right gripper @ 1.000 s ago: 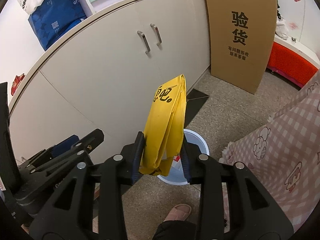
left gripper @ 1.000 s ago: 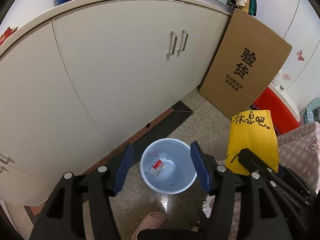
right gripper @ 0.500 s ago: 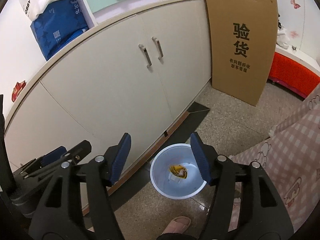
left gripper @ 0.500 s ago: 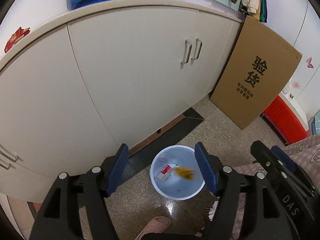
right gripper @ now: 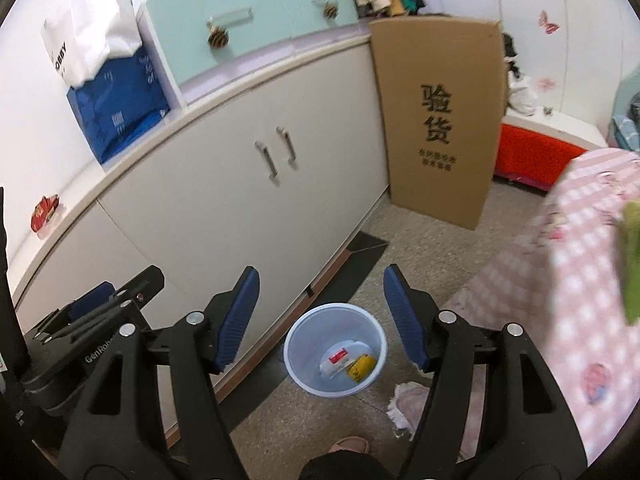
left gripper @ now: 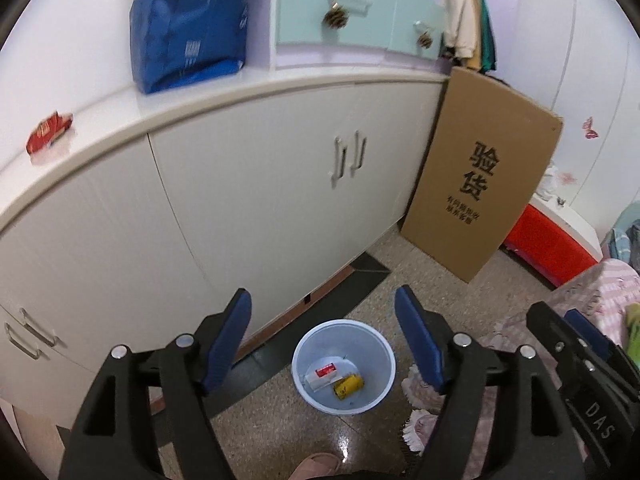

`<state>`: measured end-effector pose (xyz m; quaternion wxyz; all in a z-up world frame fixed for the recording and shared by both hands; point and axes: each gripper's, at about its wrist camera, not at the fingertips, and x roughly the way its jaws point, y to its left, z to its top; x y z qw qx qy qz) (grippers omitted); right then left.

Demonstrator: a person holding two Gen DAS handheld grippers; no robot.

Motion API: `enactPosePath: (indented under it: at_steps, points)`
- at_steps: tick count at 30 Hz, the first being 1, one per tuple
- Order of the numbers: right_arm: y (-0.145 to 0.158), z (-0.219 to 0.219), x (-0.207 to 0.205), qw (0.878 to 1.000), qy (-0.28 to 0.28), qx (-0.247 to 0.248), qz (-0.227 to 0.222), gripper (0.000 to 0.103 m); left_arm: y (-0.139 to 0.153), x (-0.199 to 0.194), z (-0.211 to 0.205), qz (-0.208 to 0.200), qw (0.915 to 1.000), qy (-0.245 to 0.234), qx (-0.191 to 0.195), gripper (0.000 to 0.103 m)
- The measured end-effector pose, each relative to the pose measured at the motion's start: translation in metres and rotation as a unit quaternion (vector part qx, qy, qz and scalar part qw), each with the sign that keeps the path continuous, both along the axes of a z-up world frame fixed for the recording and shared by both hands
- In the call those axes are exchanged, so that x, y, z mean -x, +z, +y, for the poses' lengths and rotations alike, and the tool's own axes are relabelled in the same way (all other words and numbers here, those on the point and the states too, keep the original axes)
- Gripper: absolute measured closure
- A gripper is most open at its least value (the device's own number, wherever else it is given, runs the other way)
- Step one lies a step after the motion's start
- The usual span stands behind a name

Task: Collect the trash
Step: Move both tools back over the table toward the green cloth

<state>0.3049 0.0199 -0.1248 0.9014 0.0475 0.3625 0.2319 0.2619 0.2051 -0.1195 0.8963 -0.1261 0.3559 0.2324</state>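
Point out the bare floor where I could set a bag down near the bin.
Bare floor lies between the bin and the cardboard box, along the cabinet base. The near side is crowded: a slipper sits just in front, and a fringed pink cloth and the checked bedspread close in on the right.

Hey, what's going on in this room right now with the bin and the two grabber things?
A person is collecting trash with two handheld grippers. Both hang above the pale blue bin on the floor by the cabinets. The left gripper and the right gripper are empty, their jaws opening. In the bin lie a crumpled yellow wrapper and a white packet with a red label. A red wrapper lies on the countertop.
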Motion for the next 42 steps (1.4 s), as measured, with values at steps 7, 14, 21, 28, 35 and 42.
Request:
enactPosePath:
  at_steps: [7, 14, 21, 28, 35, 42]
  points:
    - [0.032, -0.062, 0.039, 0.998, -0.048, -0.016, -0.024, 0.037, 0.036, 0.022, -0.053, -0.038, 0.9981, -0.047, -0.012, 0.028]
    - [0.045, -0.152, 0.068, 0.991, -0.127, -0.025, -0.033, 0.036, 0.057, 0.028, -0.131, -0.048, 0.9907, -0.127, -0.014, 0.027]
    - [0.040, -0.234, 0.083, 0.978, -0.204, -0.028, -0.029, 0.036, 0.055, 0.012, -0.213, -0.034, 0.9761, -0.215, -0.002, 0.026]
    - [0.029, -0.289, 0.080, 0.968, -0.250, -0.032, -0.021, 0.036, 0.044, -0.014, -0.267, -0.016, 0.9635, -0.267, -0.007, 0.026]
    - [0.029, -0.307, 0.054, 0.966, -0.255, -0.011, -0.032, 0.036, 0.033, -0.053, -0.296, -0.003, 0.9565, -0.292, -0.001, 0.026]
    - [0.025, -0.308, 0.025, 0.969, -0.243, 0.006, -0.033, 0.036, 0.011, -0.094, -0.311, 0.019, 0.9521, -0.305, 0.018, 0.026]
